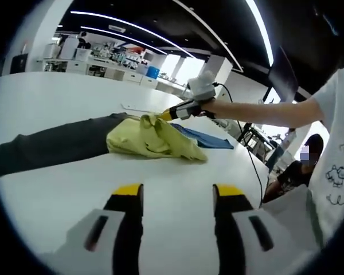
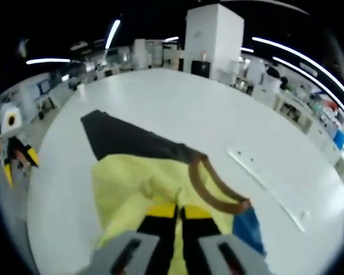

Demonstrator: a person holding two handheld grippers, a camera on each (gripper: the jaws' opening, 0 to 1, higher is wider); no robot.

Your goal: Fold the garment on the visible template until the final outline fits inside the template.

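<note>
Yellow tips cap the black jaws of the left gripper (image 1: 176,192), which rise from the bottom of the left gripper view spread well apart with nothing between them, over the smooth white table (image 1: 57,103). Beyond them, at the middle of that frame, lies the soft, crumpled pale-yellow cloth garment (image 1: 155,137), bunched into a loose heap. It rests partly on a flat dark grey fabric sheet (image 1: 57,146) that stretches to the left, and a blue cloth piece (image 1: 209,137) shows just behind it on the right. At the upper middle, the right gripper (image 1: 163,116) reaches in from the right, held by a person's hand (image 1: 209,106) and bare arm; its tips meet the garment's far edge. The person's white shirt (image 1: 338,143) at the right edge bears small black doodle drawings, with no readable words.

In the right gripper view, the right gripper's (image 2: 179,212) yellow-tipped black jaws stand nearly closed at bottom centre, pinching the yellow garment (image 2: 132,189) near its brown ribbed neckband (image 2: 209,186), which curves up to the right. The dark sheet (image 2: 126,140) spreads toward the upper left, and the blue piece (image 2: 249,229) peeks out at lower right. A thin clear strip (image 2: 266,189) lies on the table (image 2: 189,103) at the right.
</note>
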